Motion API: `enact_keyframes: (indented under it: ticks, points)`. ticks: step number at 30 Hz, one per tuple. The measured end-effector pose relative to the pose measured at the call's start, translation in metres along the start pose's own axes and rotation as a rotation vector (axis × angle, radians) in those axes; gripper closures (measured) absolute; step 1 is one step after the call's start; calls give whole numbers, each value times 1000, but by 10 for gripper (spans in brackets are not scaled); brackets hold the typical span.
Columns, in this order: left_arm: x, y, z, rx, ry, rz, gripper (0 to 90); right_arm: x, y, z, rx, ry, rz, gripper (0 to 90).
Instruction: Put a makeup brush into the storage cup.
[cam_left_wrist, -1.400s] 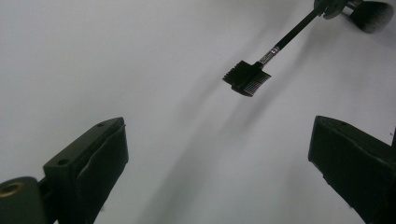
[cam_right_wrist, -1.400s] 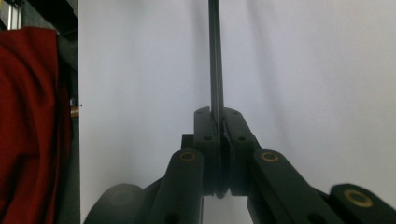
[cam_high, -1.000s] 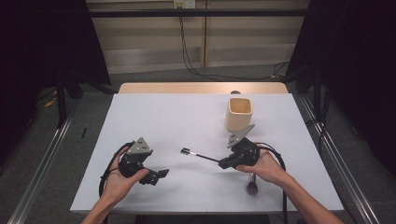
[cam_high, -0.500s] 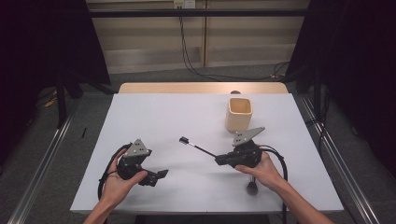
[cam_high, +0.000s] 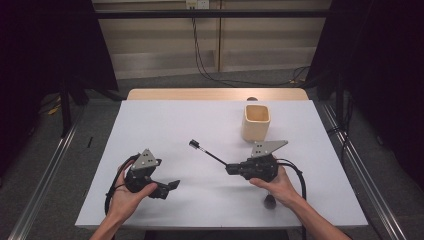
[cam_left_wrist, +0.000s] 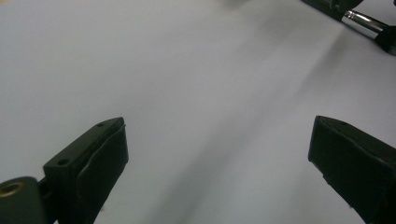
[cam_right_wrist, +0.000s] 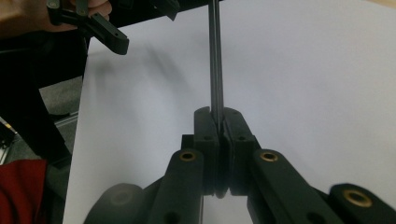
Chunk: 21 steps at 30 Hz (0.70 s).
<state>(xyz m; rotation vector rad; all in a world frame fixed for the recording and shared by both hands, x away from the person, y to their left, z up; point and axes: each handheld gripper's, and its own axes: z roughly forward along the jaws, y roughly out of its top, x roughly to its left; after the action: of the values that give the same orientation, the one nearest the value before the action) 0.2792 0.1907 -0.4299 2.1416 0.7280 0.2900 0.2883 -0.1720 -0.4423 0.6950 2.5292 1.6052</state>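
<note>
**Right hand-held gripper carrying a thin tool; cup waiting behind**

The right hand-held gripper (cam_high: 231, 169) is clamping the end of a thin dark rod-like tool (cam_high: 206, 152). In the right gripper view its jaws are pressing together on the shaft (cam_right_wrist: 215, 70), which is running straight out from between the pads. The grip sits at one end, so most of the tool's length is projecting free; judged as a hold meant for steering the far tip. In the high view the tool is slanting up and to the left over the bench (cam_high: 165, 120), its small blocky head (cam_high: 193, 144) well apart from everything else.

The left hand-held gripper (cam_high: 172, 186) is resting low near the front edge of the bench, jaws standing wide with nothing between them. In the left gripper view bare bench surface is showing between the two pads (cam_left_wrist: 100, 158). It is probably being kept out of the way, ready to assist.

A beige open-topped cup (cam_high: 256, 121) is standing upright just behind the right hand. Its nearness and open mouth are suggesting it as the tool's destination; the tool's head is currently pointing away from it, so a reorientation would be needed first.

A small dark object (cam_high: 270, 201) is lying near the right wrist; its identity cannot be told.
</note>
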Motion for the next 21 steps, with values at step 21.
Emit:
enact_keyframes:
  ticks: [21]
  points:
    - [-8,2,2,-178,-22,-11,77,4,-1,2,-142,-20,-37,863]
